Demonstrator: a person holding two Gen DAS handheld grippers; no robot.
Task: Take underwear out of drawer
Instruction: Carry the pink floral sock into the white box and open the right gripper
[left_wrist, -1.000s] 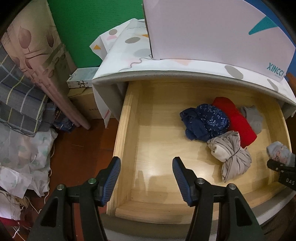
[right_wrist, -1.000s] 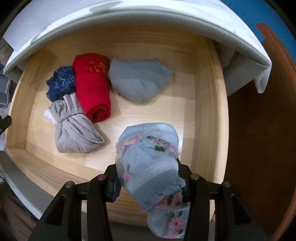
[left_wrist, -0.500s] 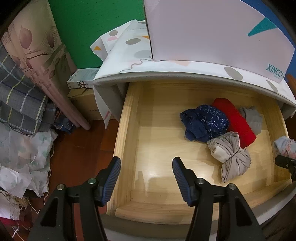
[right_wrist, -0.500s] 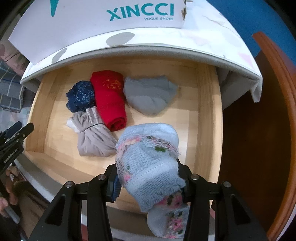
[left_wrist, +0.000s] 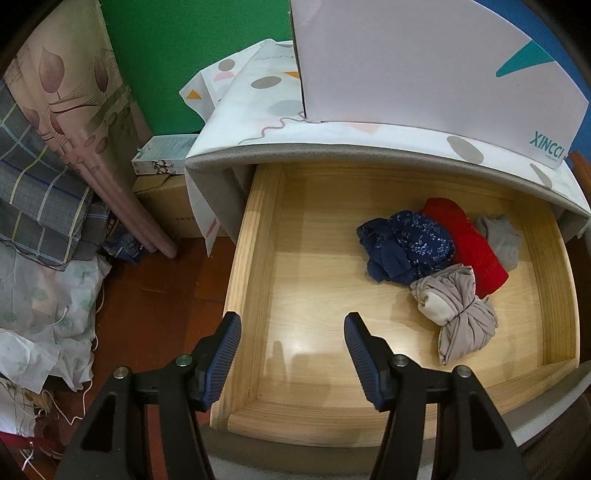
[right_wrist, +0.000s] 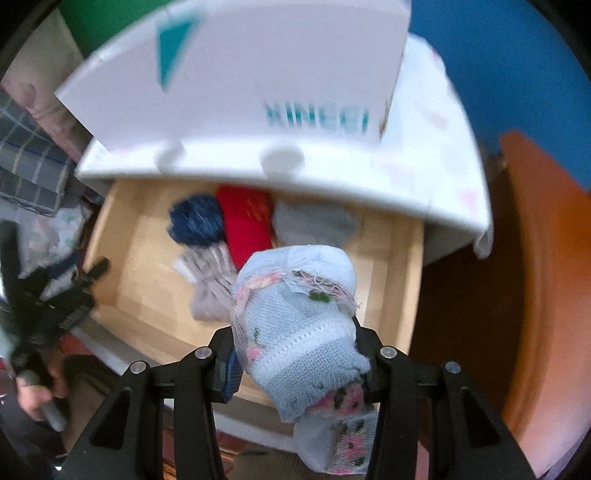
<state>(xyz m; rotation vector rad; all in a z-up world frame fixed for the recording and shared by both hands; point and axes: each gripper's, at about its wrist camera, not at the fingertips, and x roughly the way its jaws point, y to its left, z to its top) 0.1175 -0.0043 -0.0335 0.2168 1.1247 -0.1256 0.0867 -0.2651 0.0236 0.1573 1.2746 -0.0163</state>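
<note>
Right wrist view showed the right gripper (right_wrist: 295, 354) clamped on pale blue floral underwear (right_wrist: 295, 325) above the open drawer (right_wrist: 402, 277), while the left gripper (left_wrist: 291, 354) hung half-open, empty, beside navy (left_wrist: 406, 245), red (left_wrist: 465, 243), grey (left_wrist: 498, 240) and beige bundles (left_wrist: 458, 314).

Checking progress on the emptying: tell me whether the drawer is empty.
Not empty. The drawer holds four bundles: navy, red, grey, beige.

In the drawer (left_wrist: 255, 258), four rolled garments (left_wrist: 436, 266) cluster toward its right rear, under the cabinet top (left_wrist: 258, 110) bearing a box (left_wrist: 424, 59).
</note>
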